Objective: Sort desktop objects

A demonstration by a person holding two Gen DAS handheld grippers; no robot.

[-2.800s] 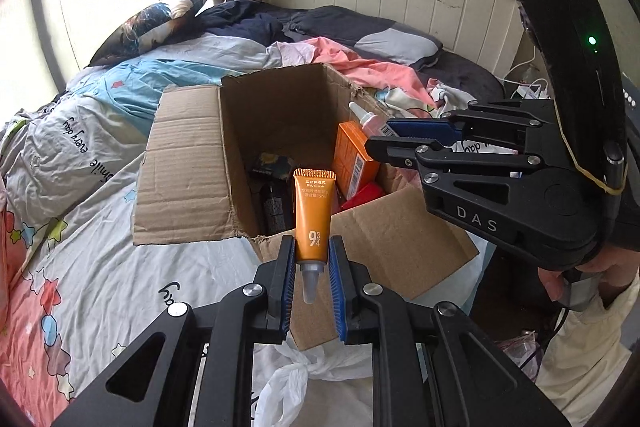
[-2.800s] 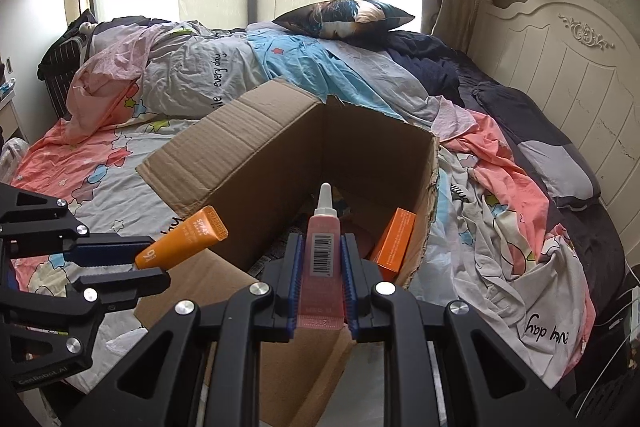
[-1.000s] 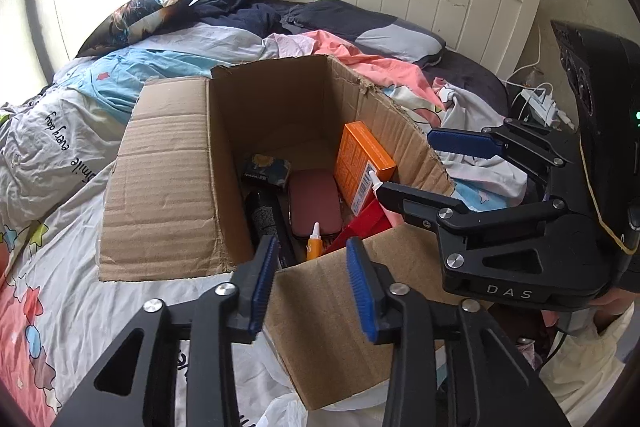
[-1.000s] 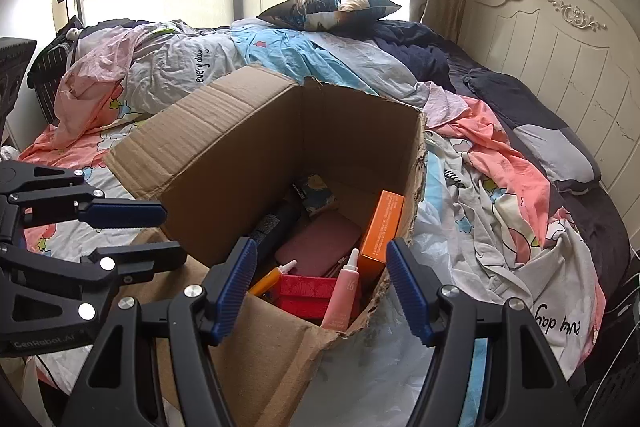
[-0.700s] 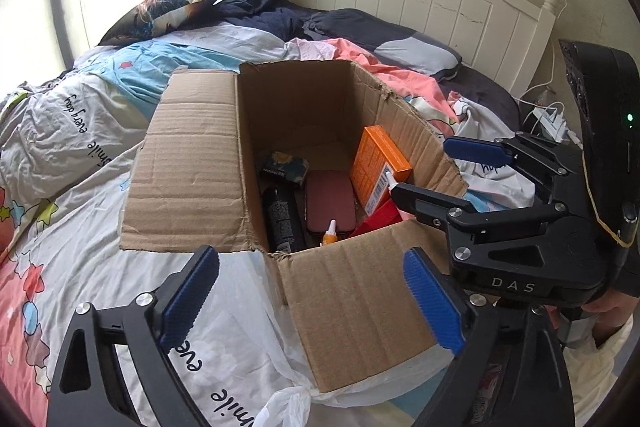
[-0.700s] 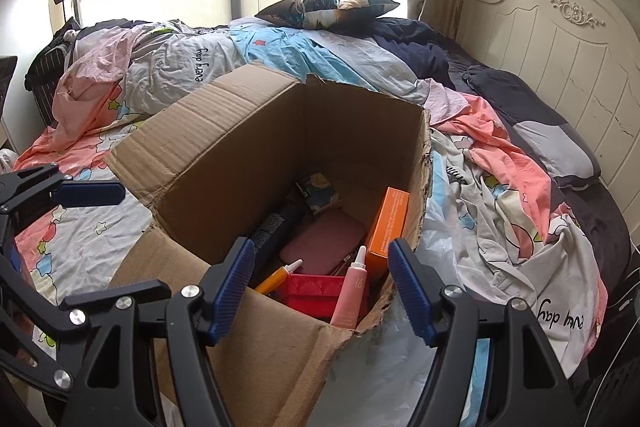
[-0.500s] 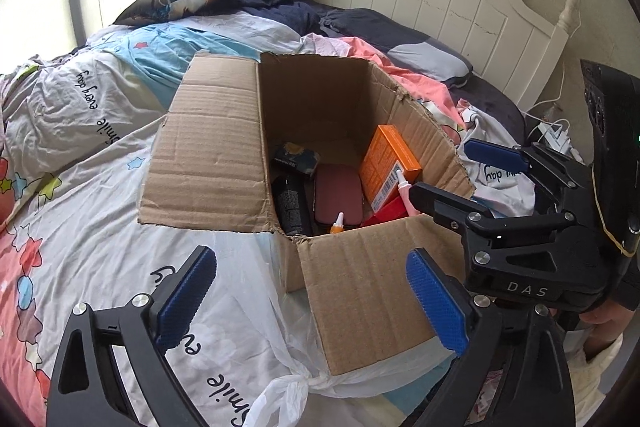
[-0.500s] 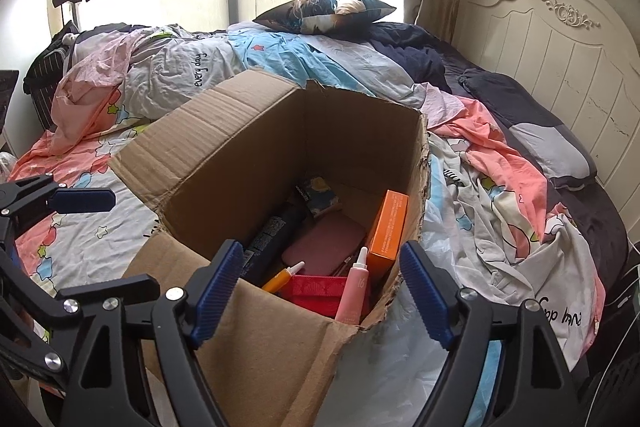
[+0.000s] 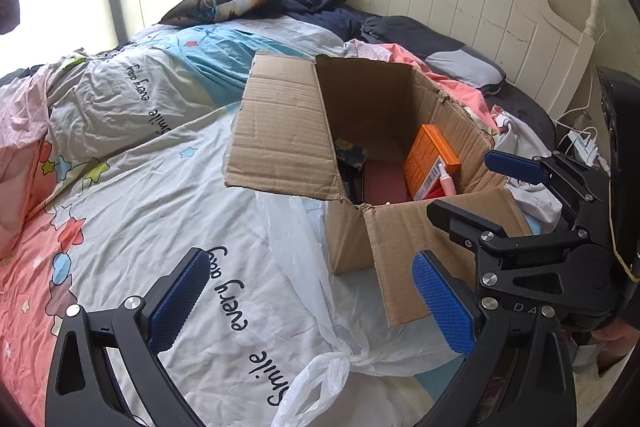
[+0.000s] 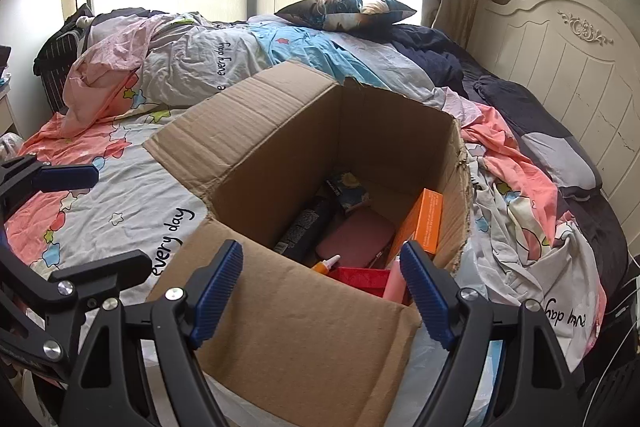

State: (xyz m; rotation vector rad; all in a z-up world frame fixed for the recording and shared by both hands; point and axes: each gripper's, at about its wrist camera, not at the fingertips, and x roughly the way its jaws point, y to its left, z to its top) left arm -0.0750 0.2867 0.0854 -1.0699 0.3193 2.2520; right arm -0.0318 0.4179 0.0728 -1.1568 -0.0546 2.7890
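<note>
Rumpled bed (image 9: pixel 168 211), cardboard box (image 10: pixel 304 343) holding orange carton (image 10: pixel 426 223), left tool (image 9: pixel 308 303) and right tool (image 10: pixel 320 287) both released, empty.

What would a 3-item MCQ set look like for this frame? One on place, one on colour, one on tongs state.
1. Where does the pink tube sit?
A. on the bedsheet
B. inside the cardboard box, at its right side near the orange carton
C. in the right tongs

2. What colour is the flat case on the box floor?
A. dusty pink
B. green
C. white

3. How do both tongs stand?
A. both shut on tubes
B. left shut, right open
C. both open, holding nothing

Answers:
1 B: the right wrist view shows the tube standing inside the box wall beside the carton.
2 A: the case reads dusty pink in both views.
3 C: the left tongs and the right tongs each show blue pads spread wide with nothing between them.
</note>
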